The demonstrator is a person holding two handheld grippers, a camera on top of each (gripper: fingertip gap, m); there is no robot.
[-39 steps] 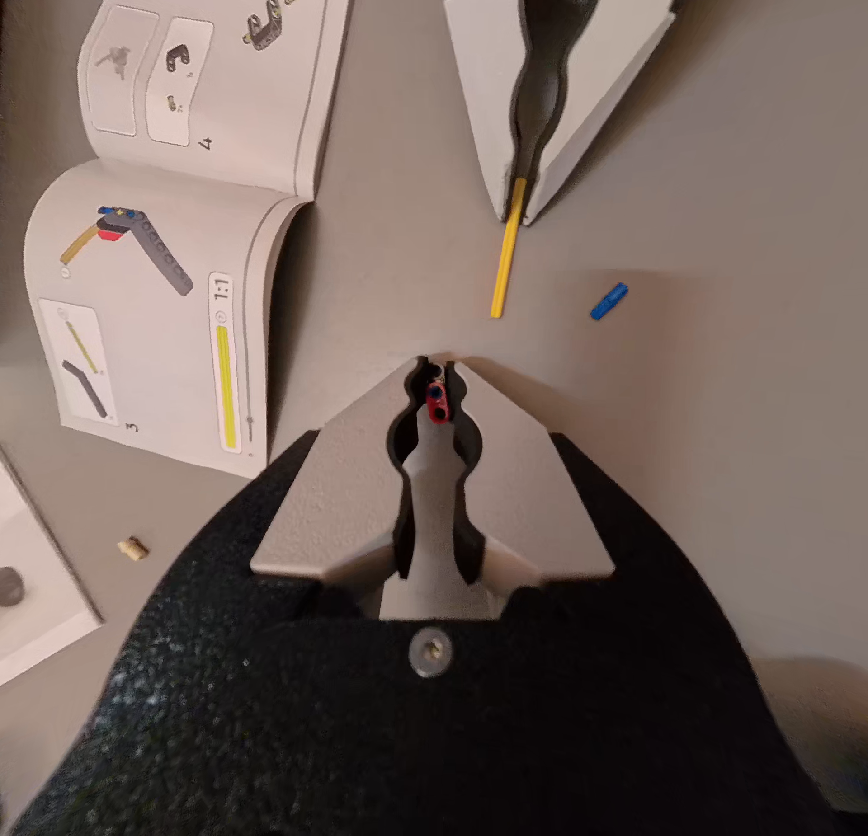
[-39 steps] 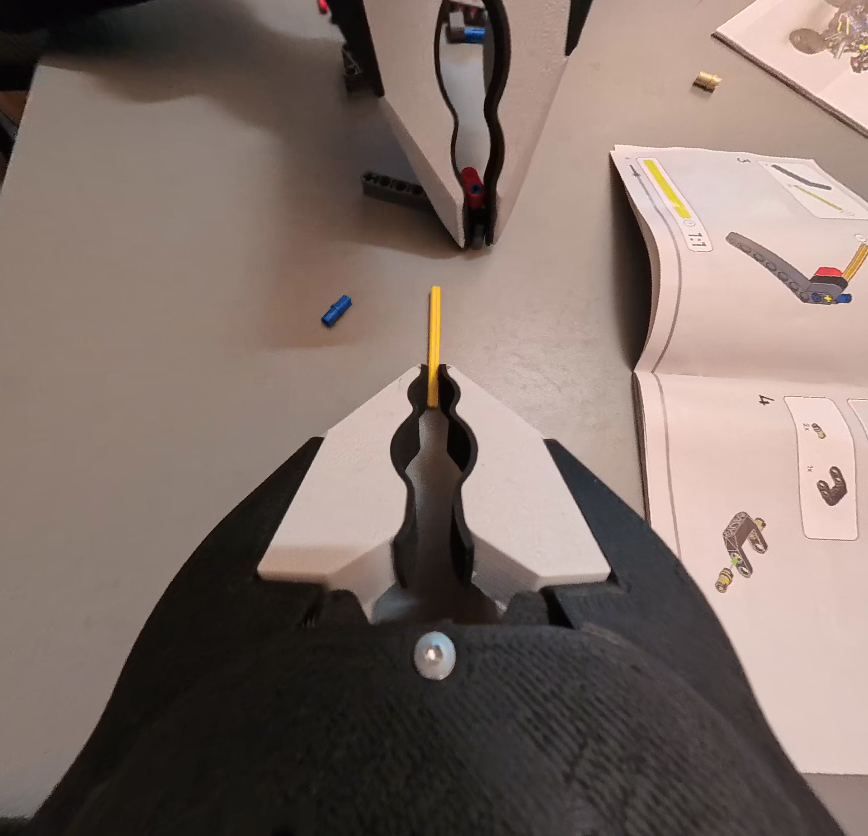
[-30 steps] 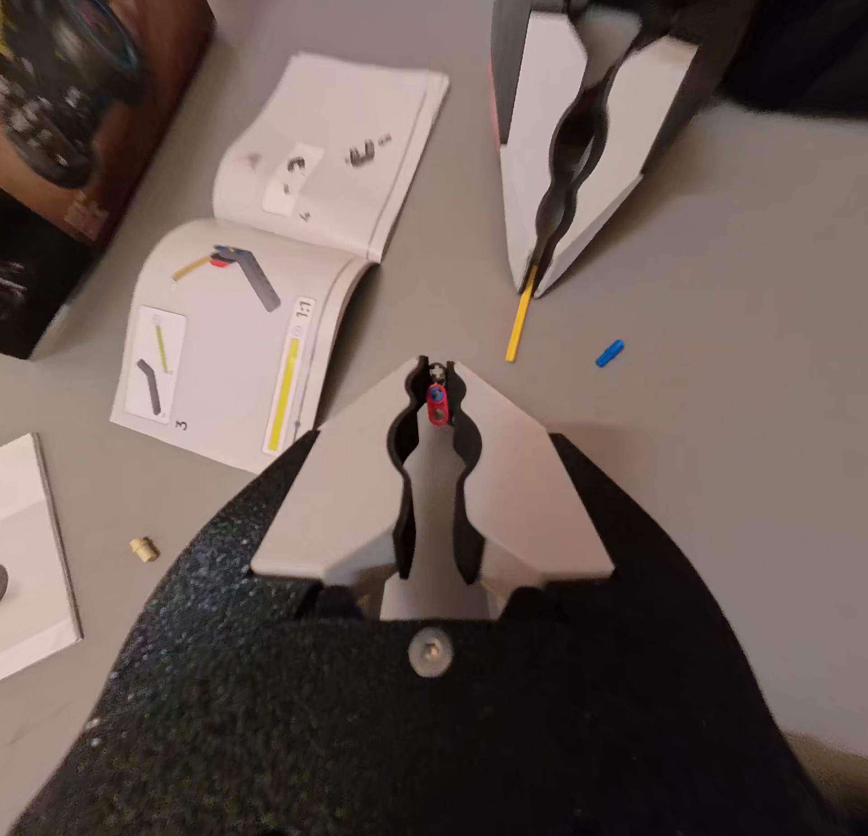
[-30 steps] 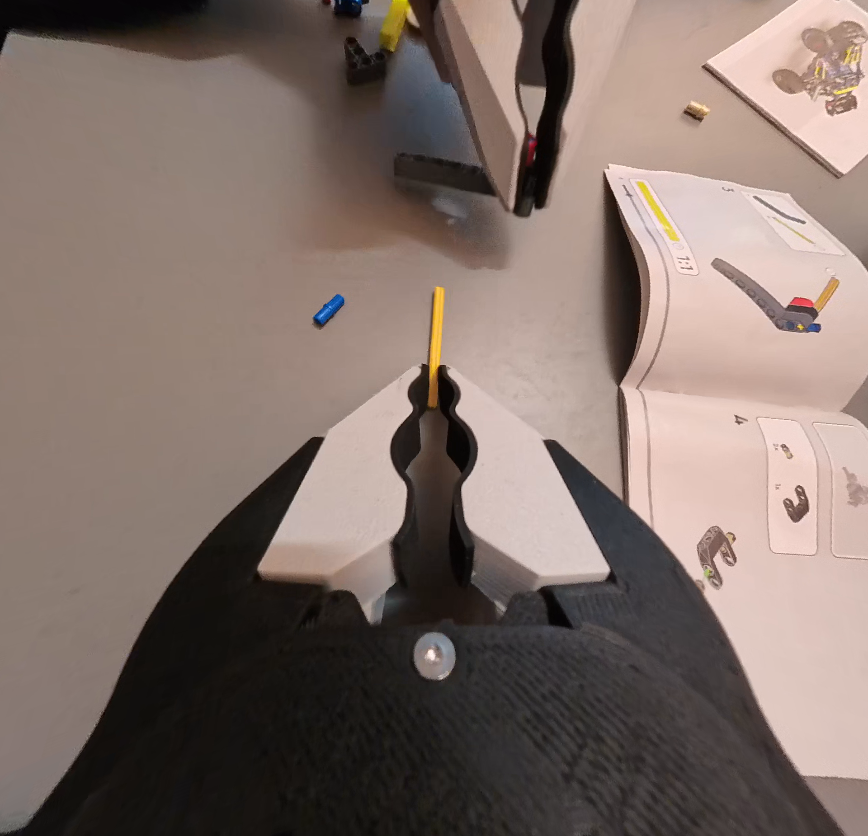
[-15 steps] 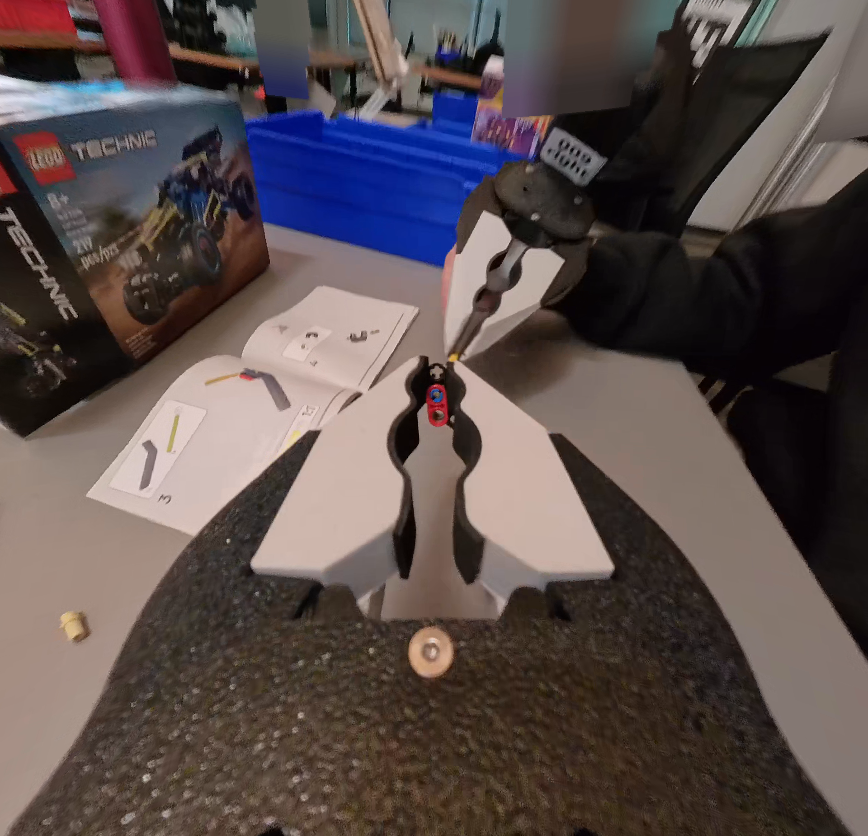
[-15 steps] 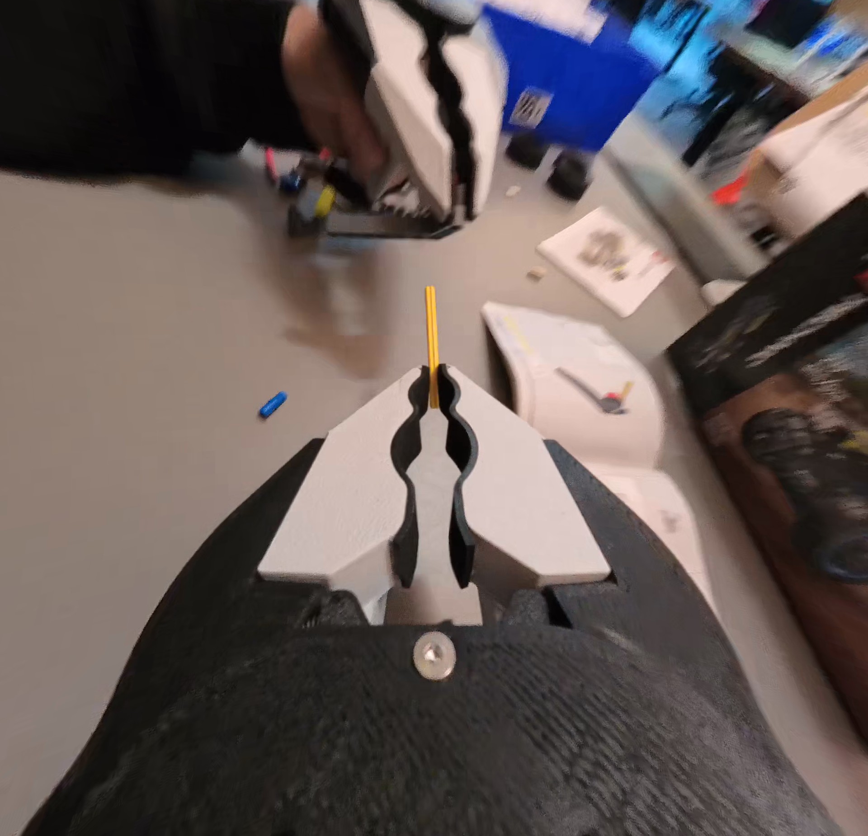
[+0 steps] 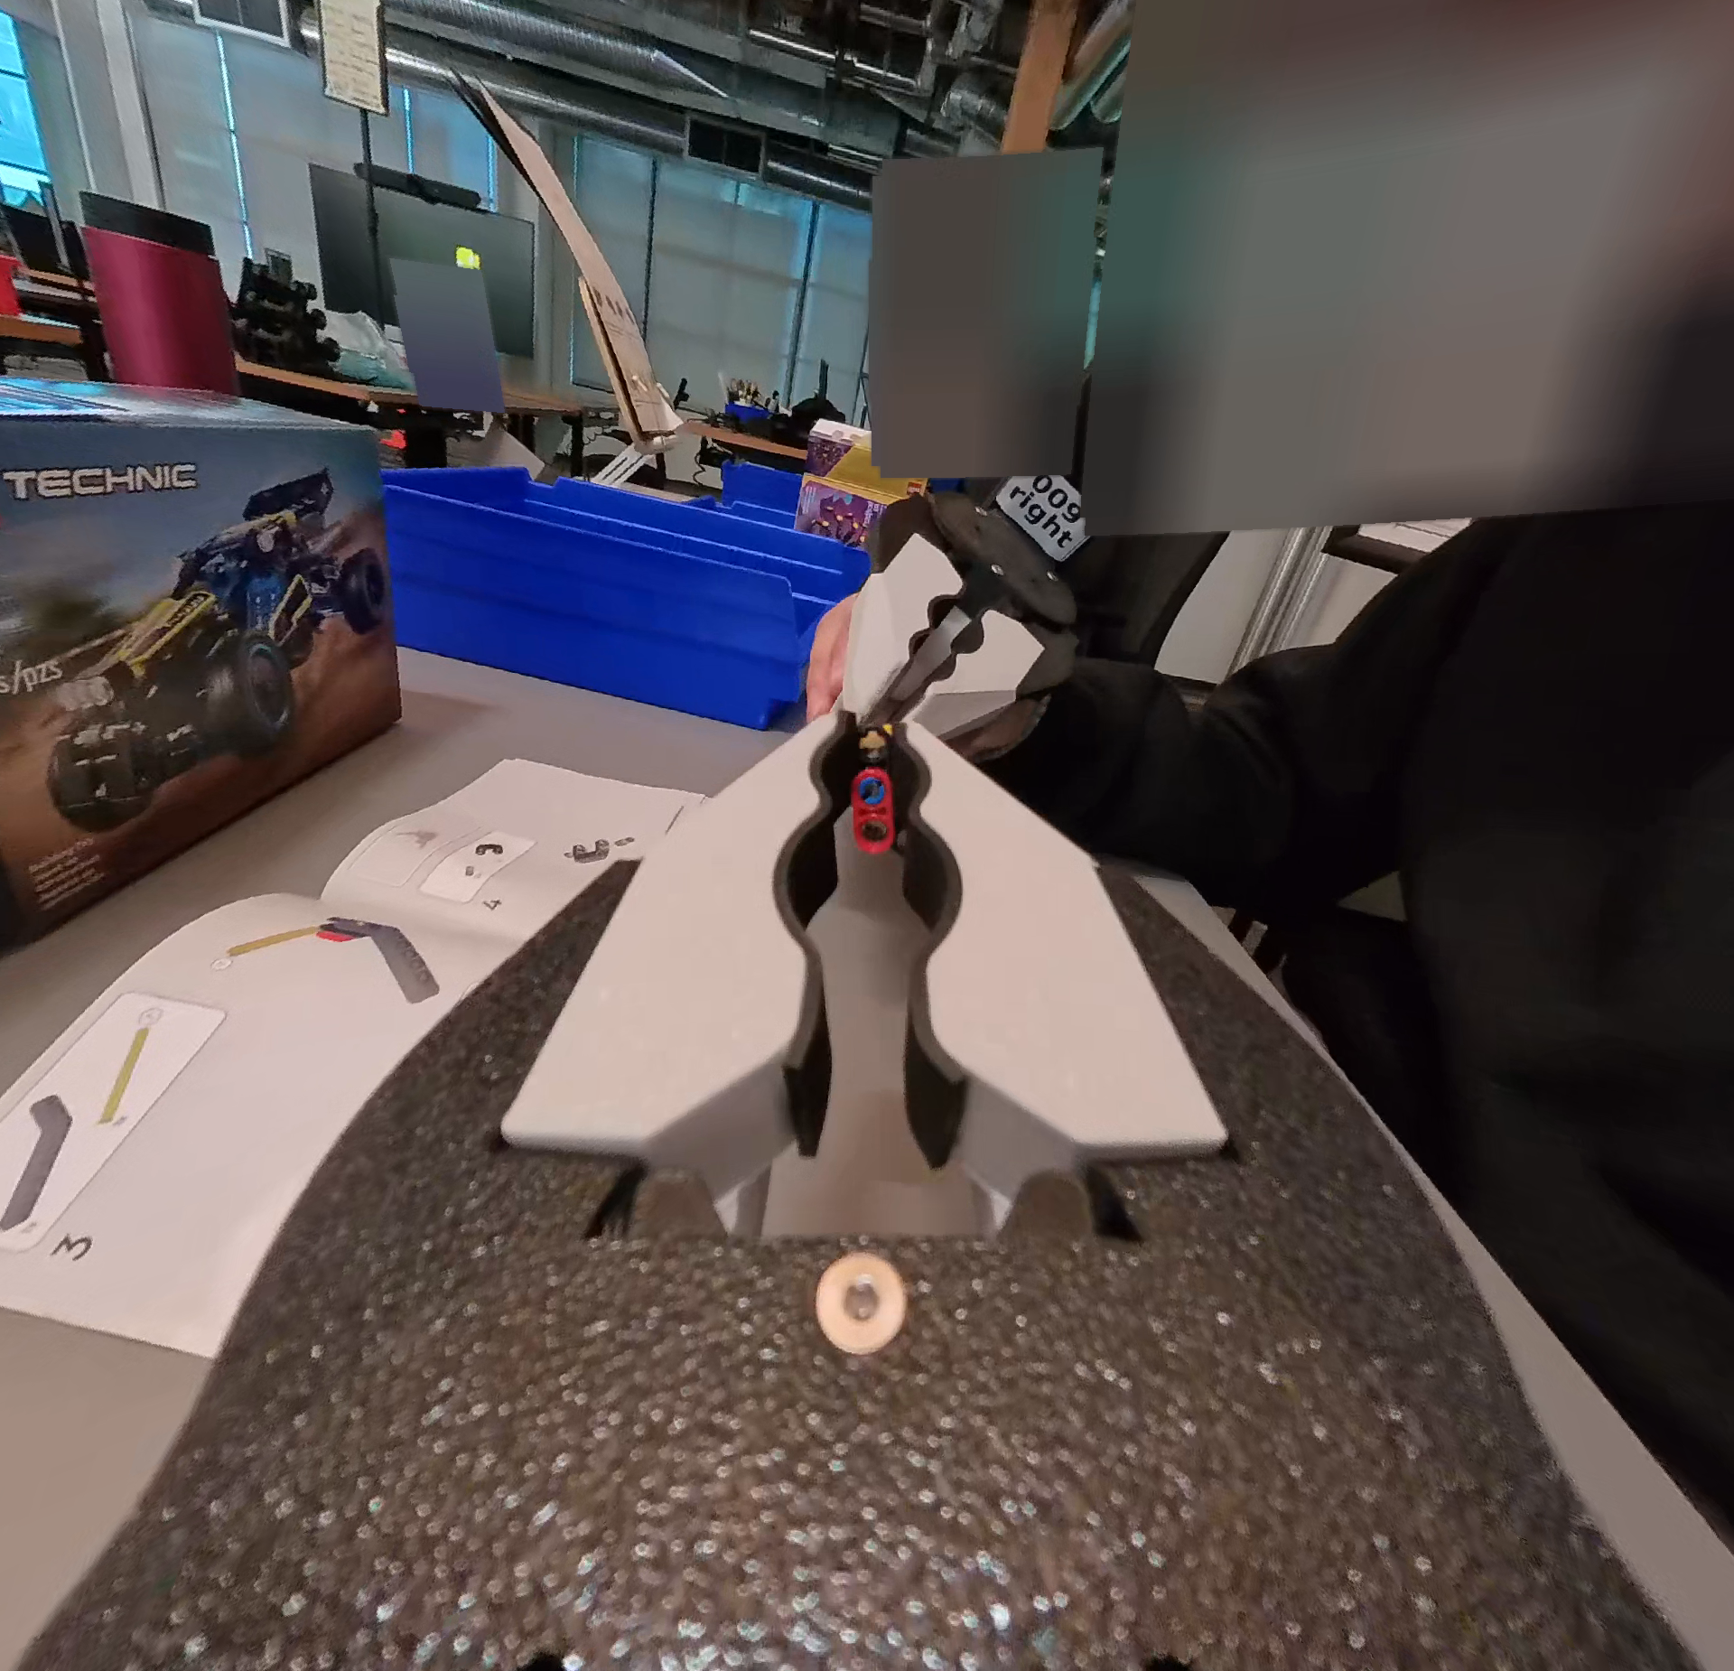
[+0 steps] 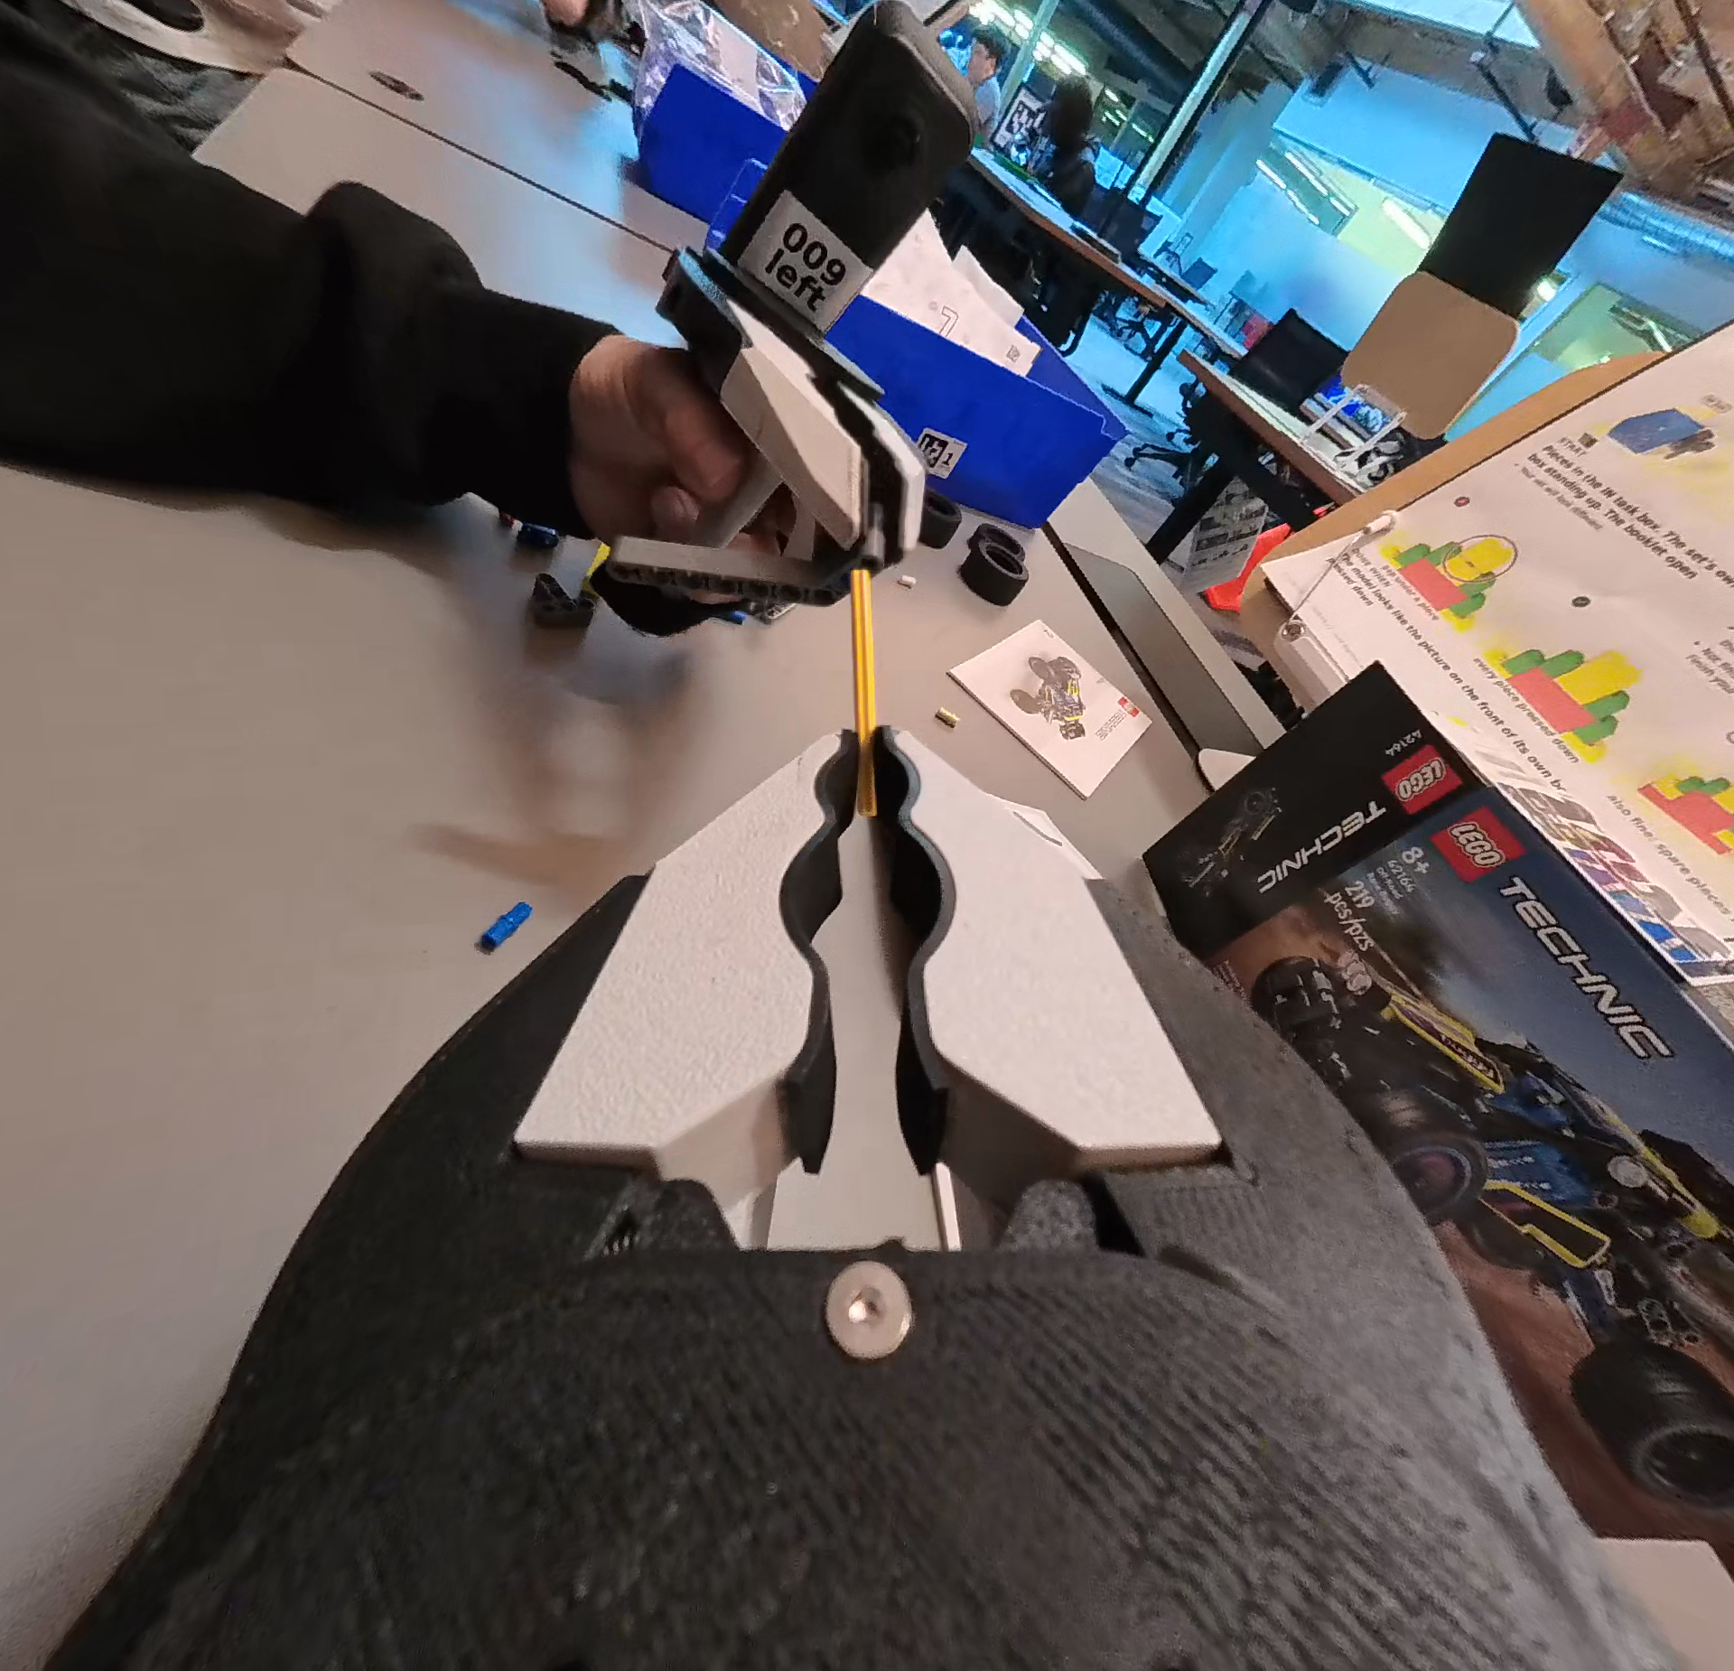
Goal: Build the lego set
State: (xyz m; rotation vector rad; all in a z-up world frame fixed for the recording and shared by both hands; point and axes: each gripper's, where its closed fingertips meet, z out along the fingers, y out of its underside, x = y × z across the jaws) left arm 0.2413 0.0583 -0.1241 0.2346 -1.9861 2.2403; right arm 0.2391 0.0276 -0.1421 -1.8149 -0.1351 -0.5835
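Glossy plastic yellow axle (image 8: 863,678), matt grey table (image 8: 235,781), glossy cardboard box (image 8: 1501,1016), paper booklet (image 7: 281,969).

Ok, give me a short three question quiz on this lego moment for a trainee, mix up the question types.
1. True or false: the right claw is shut on the yellow axle.
2. Multiple choice: what is the left claw shut on? A) a black tyre B) a red connector fixed to a grey beam C) a blue pin
3. Fill in: the loose blue pin lies on the ____.

Key: 1 true: the axle runs from the right claw's tips toward the left claw. 2 B: the red connector sits between the left claw's fingers, and the grey beam juts out sideways. 3 table.
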